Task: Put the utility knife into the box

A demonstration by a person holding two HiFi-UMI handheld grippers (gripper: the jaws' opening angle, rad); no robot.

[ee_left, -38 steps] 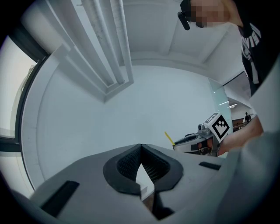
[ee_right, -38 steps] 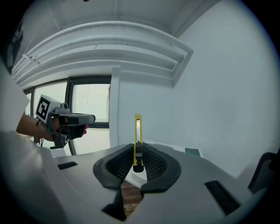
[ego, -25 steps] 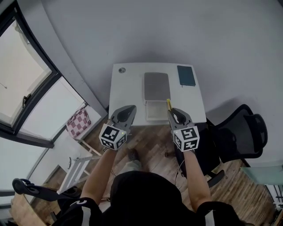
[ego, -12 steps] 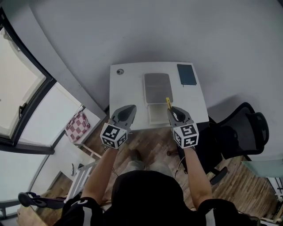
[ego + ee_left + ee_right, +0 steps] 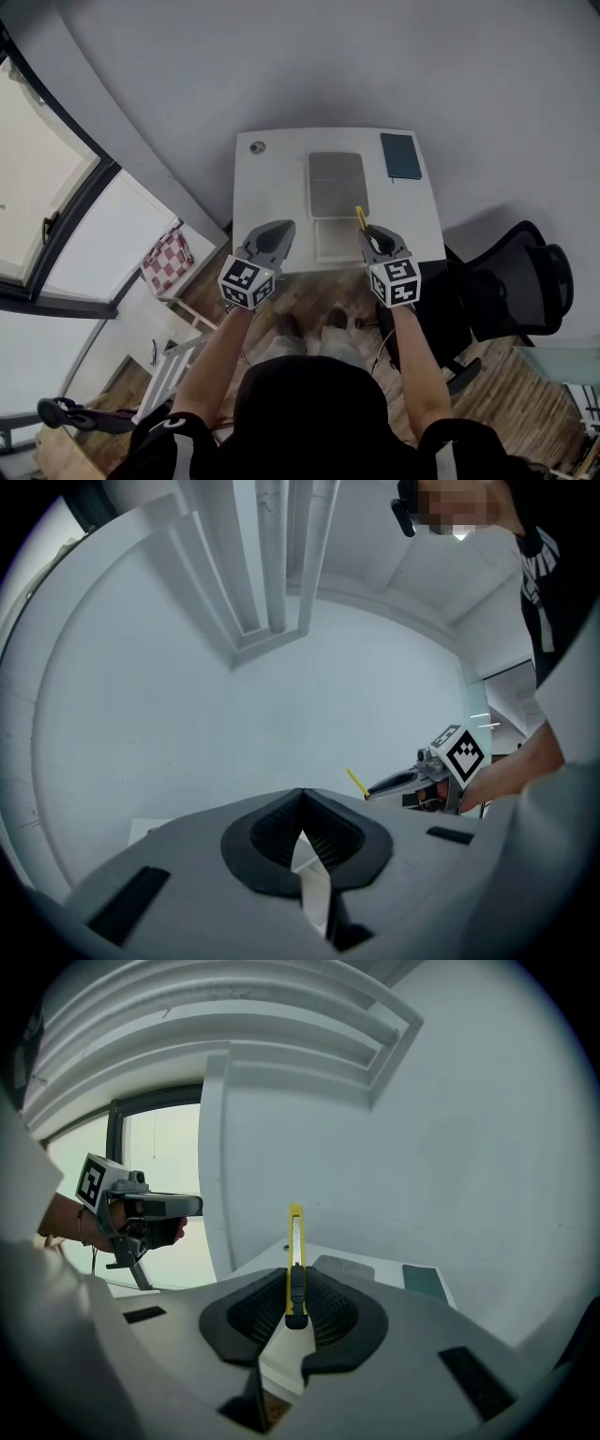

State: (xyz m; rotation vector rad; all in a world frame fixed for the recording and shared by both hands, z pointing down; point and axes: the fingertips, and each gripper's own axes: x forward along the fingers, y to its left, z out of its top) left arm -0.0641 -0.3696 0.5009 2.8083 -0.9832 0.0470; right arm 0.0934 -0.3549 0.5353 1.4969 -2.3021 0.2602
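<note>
While right gripper (image 5: 368,233) clamps utility knife (image 5: 295,1258), box (image 5: 334,241) by table (image 5: 272,187) edge.

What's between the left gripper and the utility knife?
Head view: the white box lies between the left gripper and the utility knife, which the right gripper holds.

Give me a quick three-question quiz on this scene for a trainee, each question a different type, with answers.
1. True or false: the right gripper is shut on the utility knife.
2. What colour is the notebook on the table? A red, B dark teal, C yellow.
3. Fill in: the left gripper, jaws together, holds ____.
Key: 1 true; 2 B; 3 nothing.
</note>
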